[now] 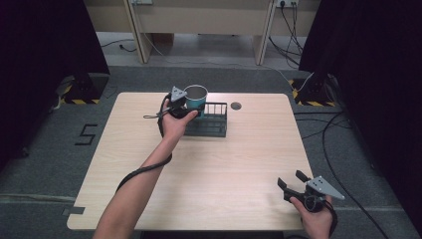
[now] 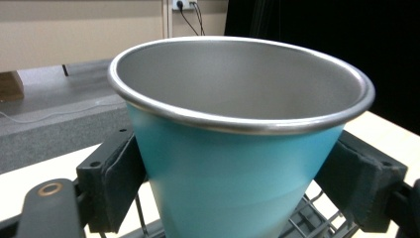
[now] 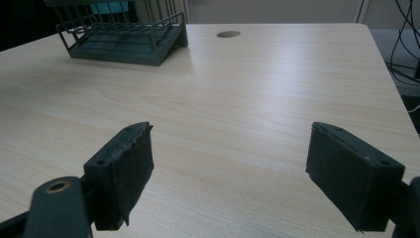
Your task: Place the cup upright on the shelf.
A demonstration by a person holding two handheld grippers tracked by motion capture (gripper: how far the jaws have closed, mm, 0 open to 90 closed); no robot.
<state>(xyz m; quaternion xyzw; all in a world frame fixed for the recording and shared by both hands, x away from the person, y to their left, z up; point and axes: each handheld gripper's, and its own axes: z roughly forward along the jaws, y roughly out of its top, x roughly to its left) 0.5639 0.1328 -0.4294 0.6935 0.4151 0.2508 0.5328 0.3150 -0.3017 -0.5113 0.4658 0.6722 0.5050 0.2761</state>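
1. While my left gripper (image 2: 237, 183) is clamped on it, the tapered teal cup with bare metal inside and rolled steel rim (image 2: 237, 148) sits upright between both pads, one pad (image 2: 121, 181) on each side of its wall.
2. Cup interior: plain brushed metal, nothing visible inside.
3. From the high view the cup (image 1: 195, 96) is at the far left end of the dark wire rack with upright bars (image 1: 211, 122), over the far middle of the pale wood-grain table (image 1: 209, 169). Whether its base touches the rack, I cannot tell.
4. My left arm reaches forward across the table, hand (image 1: 175, 122) wrapped round the left gripper (image 1: 185, 102), cable trailing back along the forearm.
5. My right gripper (image 1: 290, 180) is held low at the near right corner, jaws wide apart with nothing between them, pointing toward the rack (image 3: 124, 34).
6. A small round dark grommet (image 1: 236, 105) lies just right of the rack.
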